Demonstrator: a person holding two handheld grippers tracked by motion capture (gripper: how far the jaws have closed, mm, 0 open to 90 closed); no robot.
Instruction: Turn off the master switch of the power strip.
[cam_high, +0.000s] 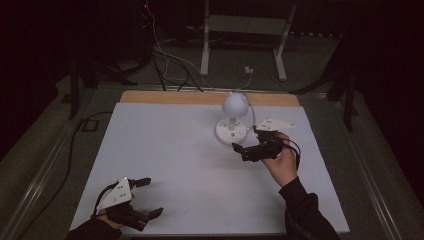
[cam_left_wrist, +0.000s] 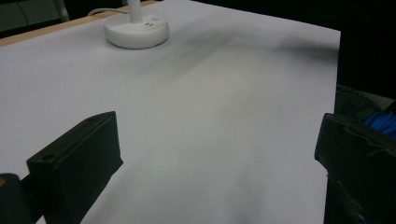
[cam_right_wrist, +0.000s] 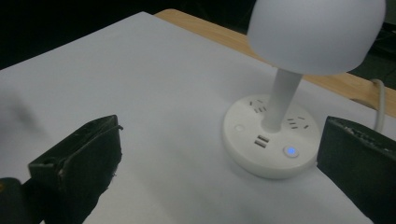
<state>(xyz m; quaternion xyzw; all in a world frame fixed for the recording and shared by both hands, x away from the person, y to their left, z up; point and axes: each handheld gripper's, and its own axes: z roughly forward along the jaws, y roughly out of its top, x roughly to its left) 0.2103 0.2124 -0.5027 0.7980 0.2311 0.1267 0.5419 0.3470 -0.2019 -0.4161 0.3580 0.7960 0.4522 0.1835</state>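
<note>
A small white desk lamp stands at the back centre of the white sheet (cam_high: 175, 150). Its round head (cam_high: 235, 104) sits on a short stem above a disc base (cam_high: 231, 131). In the right gripper view, the base (cam_right_wrist: 271, 142) carries sockets, USB ports and a blue lit button (cam_right_wrist: 291, 150), under the head (cam_right_wrist: 317, 32). My right gripper (cam_high: 245, 139) is open just in front and to the right of the base, with nothing between its jaws (cam_right_wrist: 219, 158). My left gripper (cam_high: 152, 197) is open near the front left corner, far from the lamp base (cam_left_wrist: 136, 31), jaws wide apart (cam_left_wrist: 219, 154).
A wooden table edge (cam_high: 200, 97) shows behind the sheet. The lamp's white cord (cam_right_wrist: 379, 105) runs off the back. Cables (cam_high: 165, 65) and a white metal stand (cam_high: 242, 40) are on the dark floor beyond. The sheet's right edge (cam_left_wrist: 337, 70) drops into darkness.
</note>
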